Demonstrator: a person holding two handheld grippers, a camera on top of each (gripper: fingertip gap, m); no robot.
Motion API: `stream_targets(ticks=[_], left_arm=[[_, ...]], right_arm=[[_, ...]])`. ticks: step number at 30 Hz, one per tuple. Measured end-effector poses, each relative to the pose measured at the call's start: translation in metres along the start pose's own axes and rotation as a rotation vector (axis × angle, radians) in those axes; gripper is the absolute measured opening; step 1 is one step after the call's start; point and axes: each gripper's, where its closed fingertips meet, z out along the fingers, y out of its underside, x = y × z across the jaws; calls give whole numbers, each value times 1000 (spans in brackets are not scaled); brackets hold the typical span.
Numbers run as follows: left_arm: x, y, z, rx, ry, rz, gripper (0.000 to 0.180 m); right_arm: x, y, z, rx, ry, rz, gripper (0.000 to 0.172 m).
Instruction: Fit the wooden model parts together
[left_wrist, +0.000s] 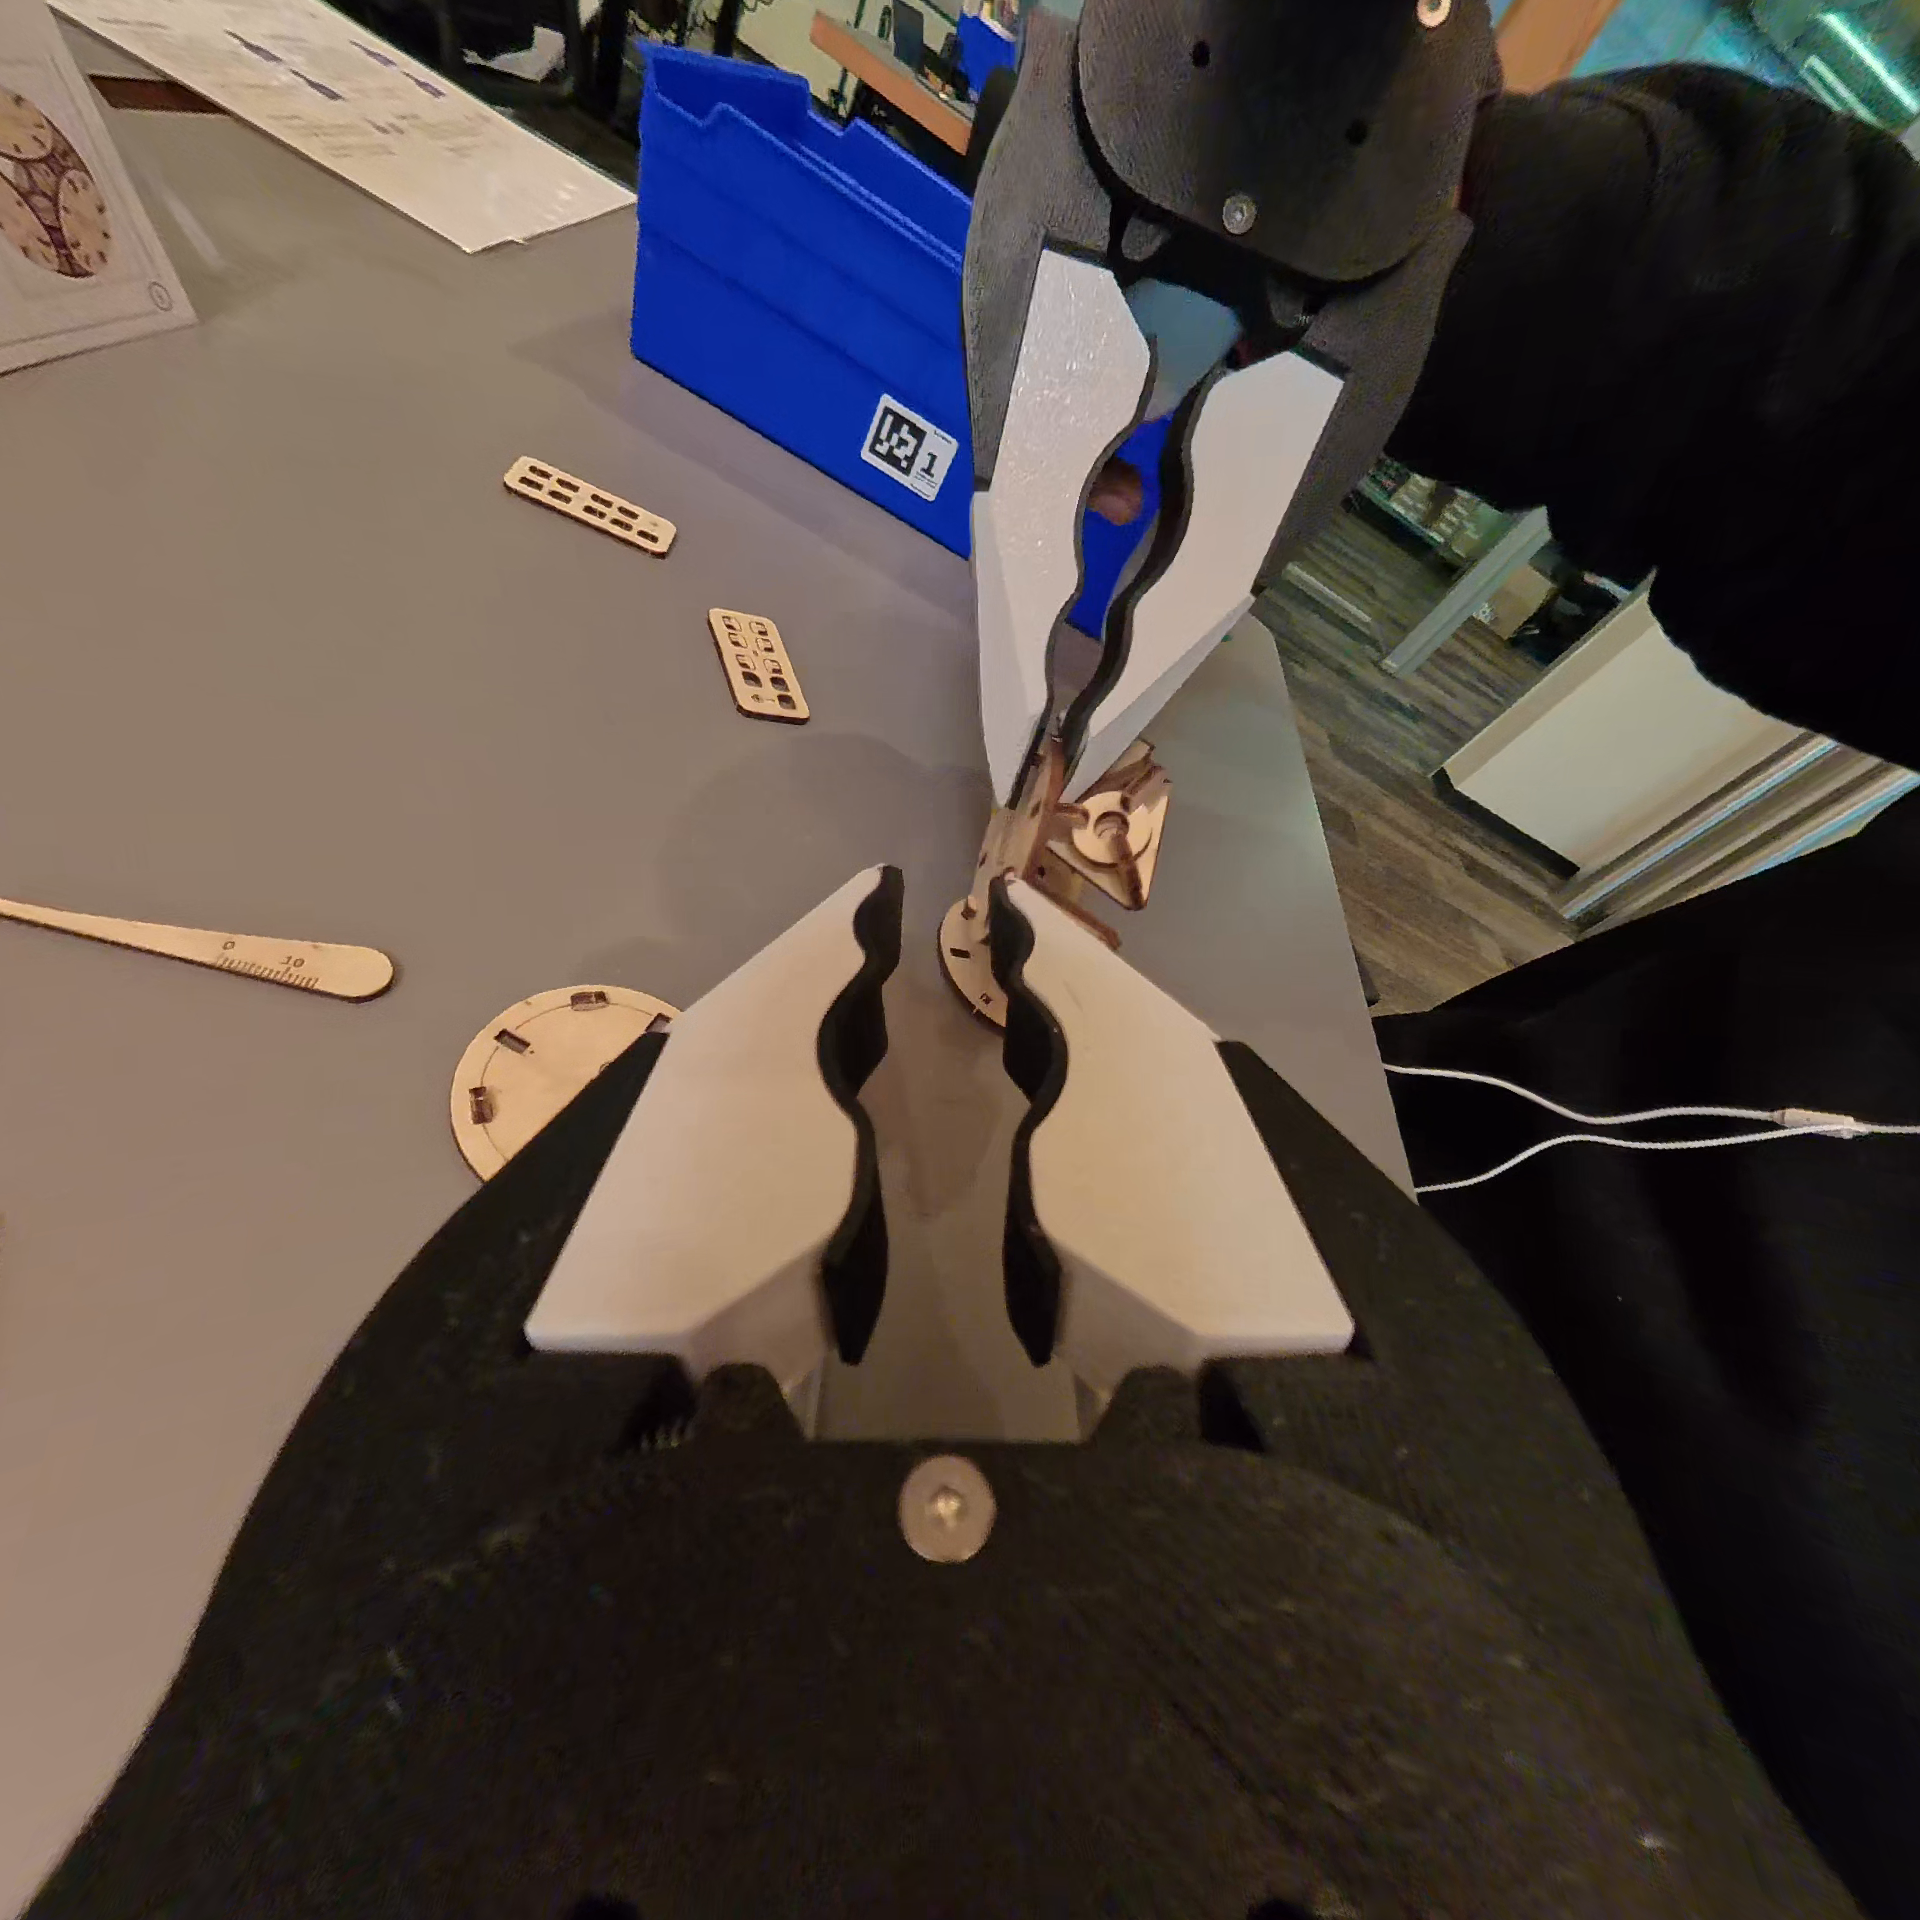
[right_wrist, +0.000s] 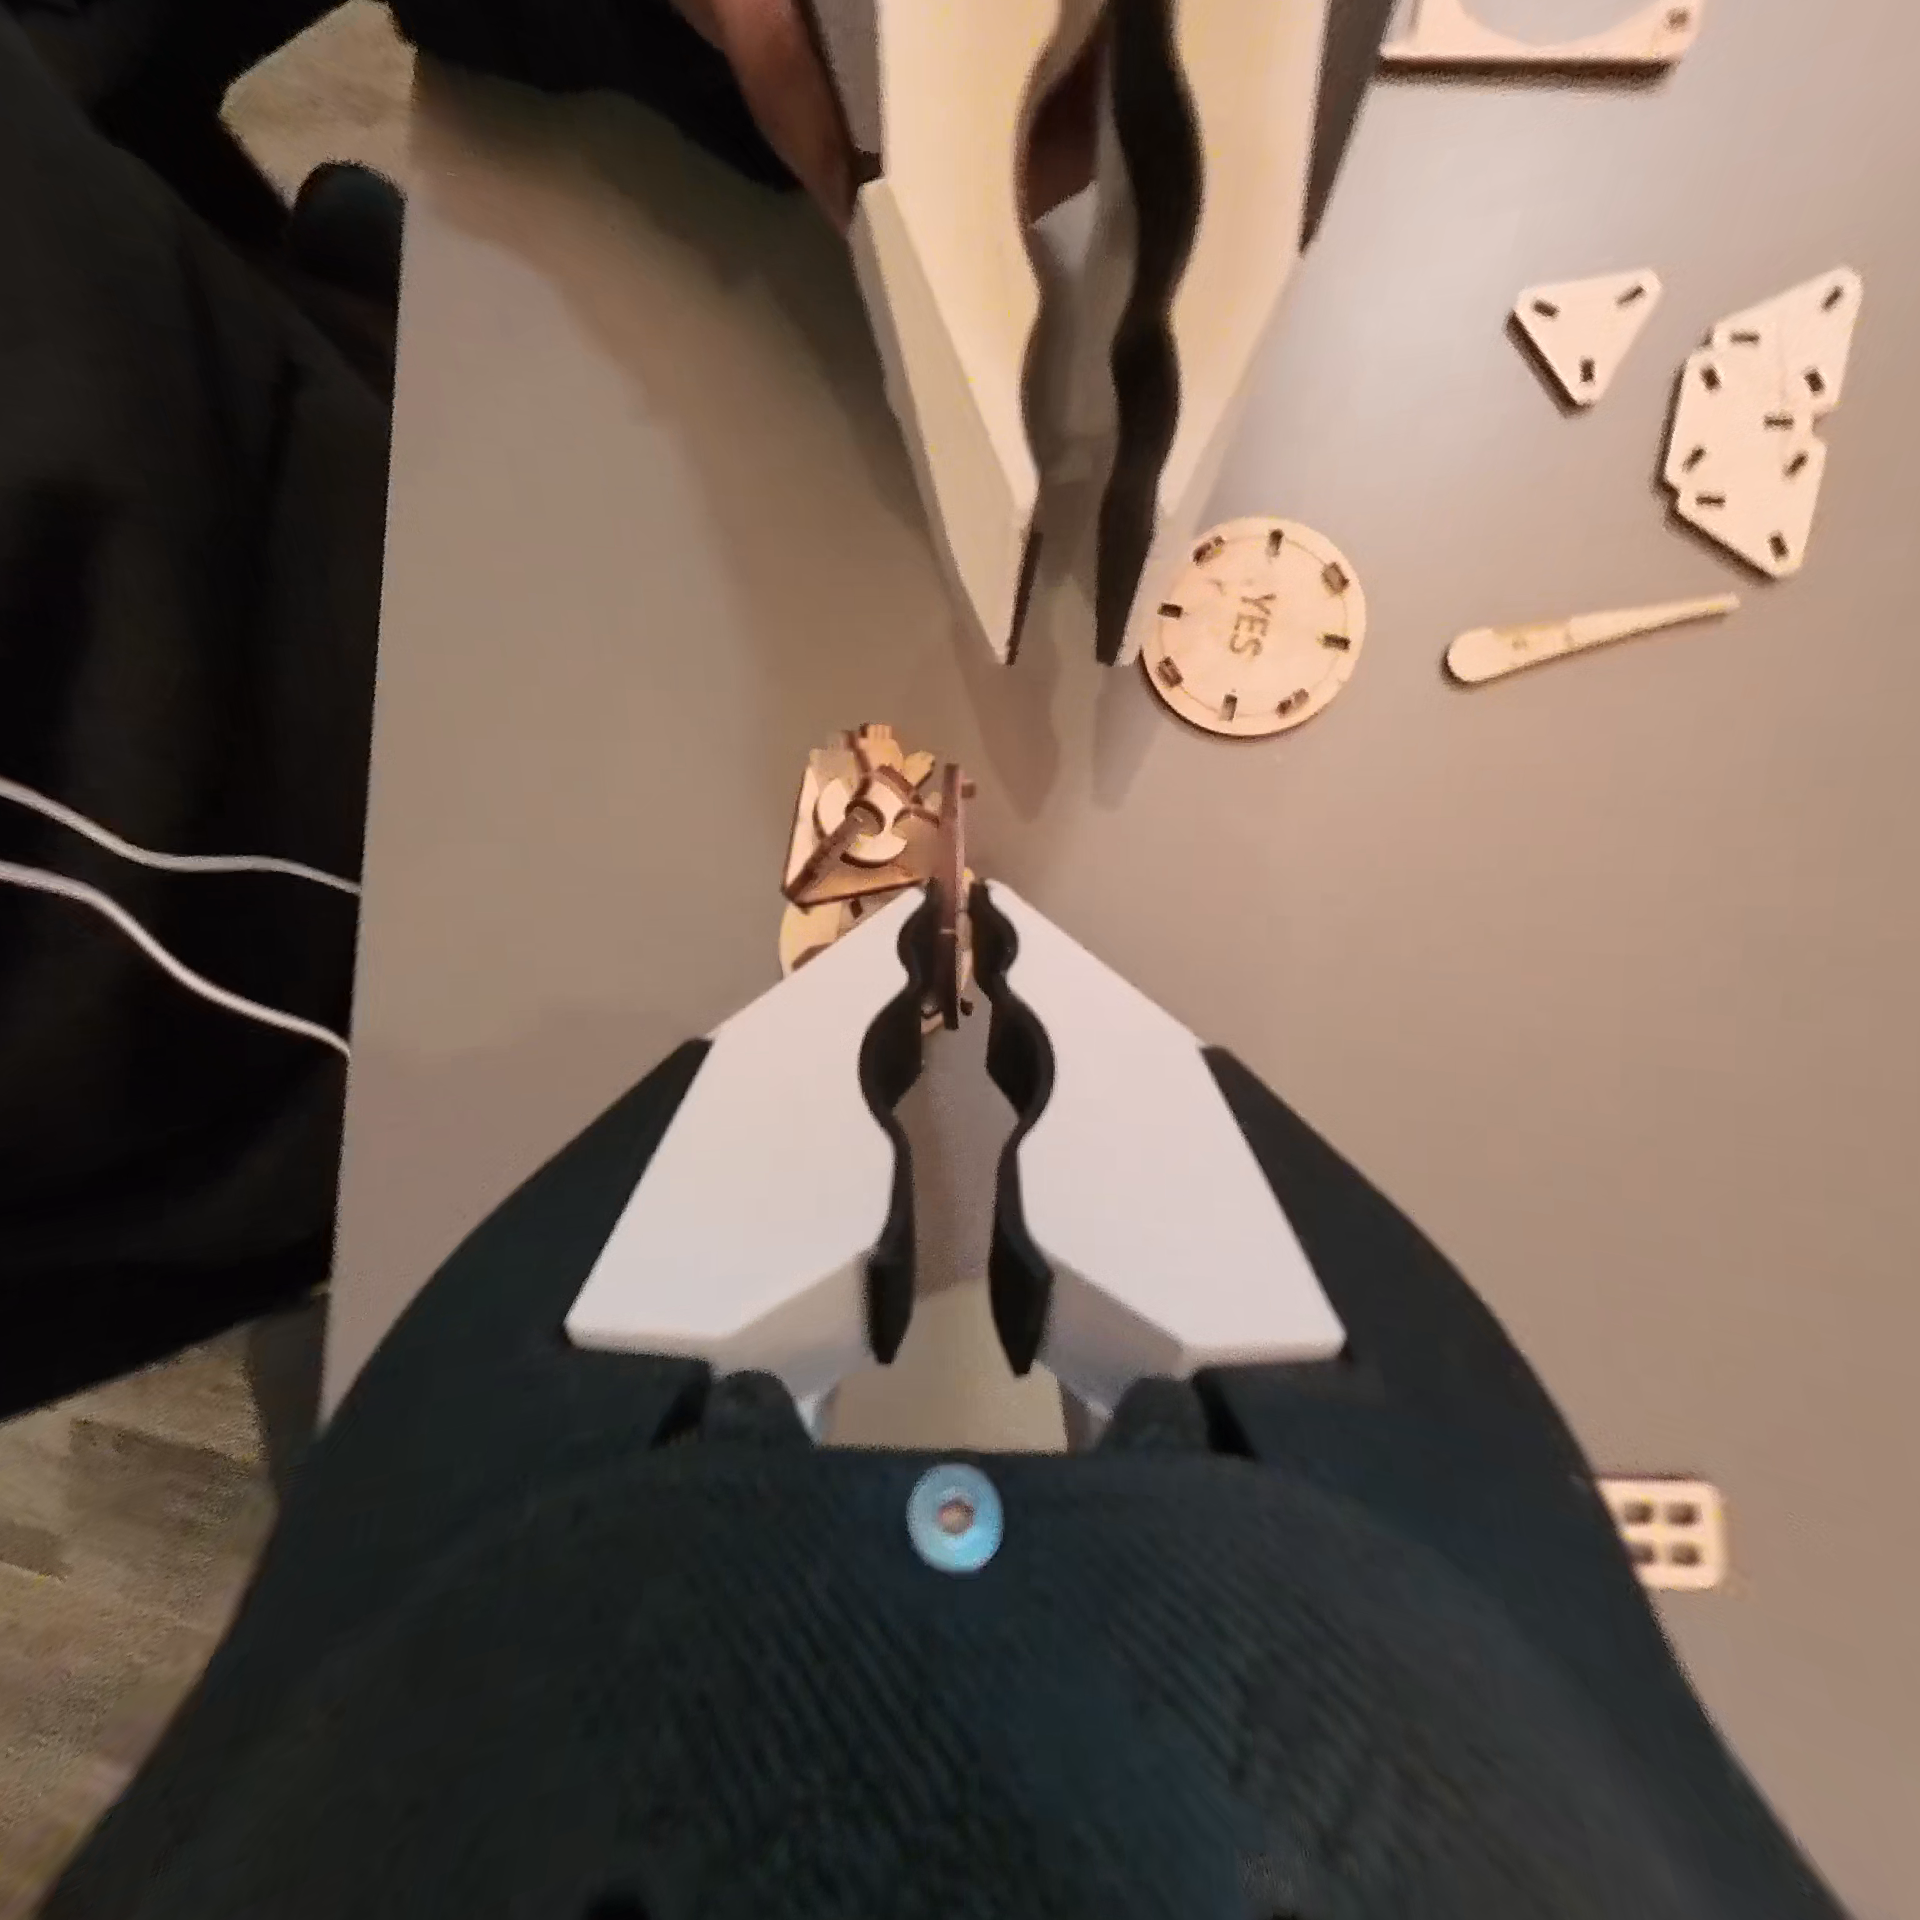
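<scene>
A small wooden assembly (left_wrist: 1112, 831) of slotted laser-cut plates stands on a round base near the right edge of the grey table (left_wrist: 312, 727). It also shows in the right wrist view (right_wrist: 857, 821). My right gripper (right_wrist: 951, 914) is shut on a thin upright wooden plate (right_wrist: 948, 831) of this assembly. In the left wrist view the right gripper (left_wrist: 1044, 758) comes down from above and pinches the top of the assembly. My left gripper (left_wrist: 943, 888) is open, and its right fingertip is close beside the assembly's base. In the right wrist view the left gripper (right_wrist: 1065, 649) hangs open with nothing between its fingers.
A blue bin (left_wrist: 790, 291) stands at the back. Loose wooden parts lie about: a slotted disc (right_wrist: 1252, 629), a pointer (right_wrist: 1579, 634), two slotted strips (left_wrist: 589, 506), triangular plates (right_wrist: 1584, 332). Papers (left_wrist: 343, 104) lie far left. A white cable (left_wrist: 1610, 1127) hangs beyond the table edge. About 4 centimeters separates my left fingertips from my right.
</scene>
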Motion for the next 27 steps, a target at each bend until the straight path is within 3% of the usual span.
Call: stream_targets(ticks=[8, 18, 27], left_arm=[[-1, 4, 3, -23, 8, 0, 13], [-2, 2, 2, 9, 37, -43, 11], [4, -8, -2, 60, 69, -62, 12]], right_arm=[[-9, -8, -2, 33, -24, -571, 3], [-23, -5, 9, -87, -83, -712, 3], [-11, -3, 16, -72, -120, -654, 3]])
